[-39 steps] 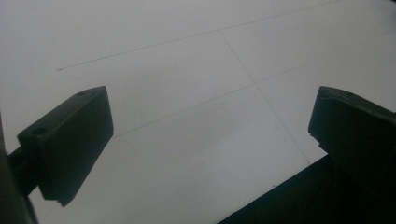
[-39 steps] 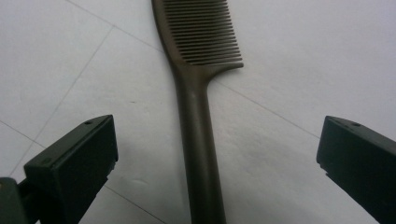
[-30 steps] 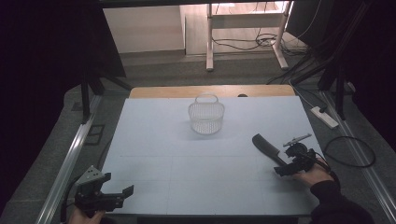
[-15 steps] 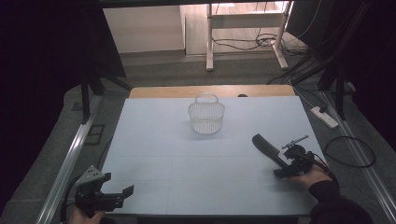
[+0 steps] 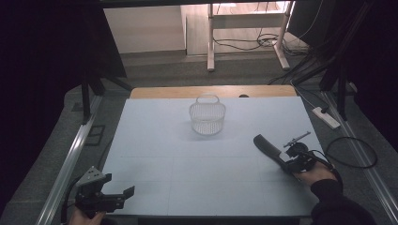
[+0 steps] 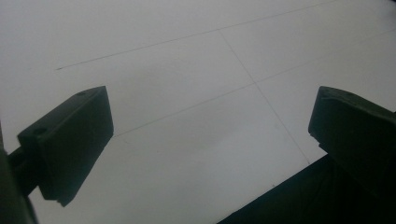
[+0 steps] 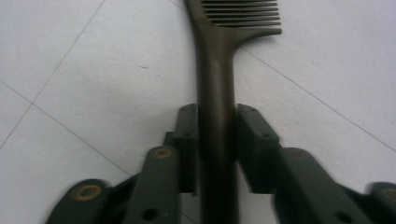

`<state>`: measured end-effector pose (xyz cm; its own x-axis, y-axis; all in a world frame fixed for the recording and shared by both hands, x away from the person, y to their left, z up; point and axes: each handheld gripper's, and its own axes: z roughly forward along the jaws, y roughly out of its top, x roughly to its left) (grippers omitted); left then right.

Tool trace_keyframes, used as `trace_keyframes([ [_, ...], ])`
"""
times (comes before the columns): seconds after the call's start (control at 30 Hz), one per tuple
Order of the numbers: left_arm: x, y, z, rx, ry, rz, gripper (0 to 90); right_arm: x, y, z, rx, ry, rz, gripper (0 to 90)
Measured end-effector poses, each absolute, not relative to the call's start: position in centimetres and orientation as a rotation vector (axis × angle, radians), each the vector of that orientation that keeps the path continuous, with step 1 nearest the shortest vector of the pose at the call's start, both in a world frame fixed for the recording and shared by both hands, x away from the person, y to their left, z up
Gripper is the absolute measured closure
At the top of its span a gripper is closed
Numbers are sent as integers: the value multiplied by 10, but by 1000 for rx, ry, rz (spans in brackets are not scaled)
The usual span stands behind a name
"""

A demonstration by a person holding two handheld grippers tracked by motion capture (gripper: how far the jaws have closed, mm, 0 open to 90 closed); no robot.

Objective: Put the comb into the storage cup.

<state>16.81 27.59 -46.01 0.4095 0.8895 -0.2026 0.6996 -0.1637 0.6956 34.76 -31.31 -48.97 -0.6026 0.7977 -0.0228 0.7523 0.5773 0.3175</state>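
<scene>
Nearest to me, my left gripper (image 5: 117, 197) sits at the table's (image 5: 155, 140) near left corner with its jaws spread wide apart and nothing between them; in the left gripper view I see bare white surface and the table's dark near edge cutting in under it. My right gripper (image 7: 215, 140) is clamped on the handle of a dark comb (image 7: 219, 84), teeth pointing away from me, and in the high view the comb (image 5: 266, 146) lies low over the right side of the table, well inside the right edge. I judge I'm at the carrying step: comb gripped, not yet delivered. Farther off, a wire basket (image 5: 207, 117) stands upright near the far middle, well apart from the comb. The next move looks like a lift and a swing forward-left, then lowering over the basket's rim, clearing its handle. The span between is bare, so there's plenty of room
</scene>
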Motion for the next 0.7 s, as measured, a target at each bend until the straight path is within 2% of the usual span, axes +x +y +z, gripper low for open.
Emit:
trace_keyframes([
  [0.7,168,271,-458,1964,1321,341,0,339,-315,-476,1349,2563,608,729],
])
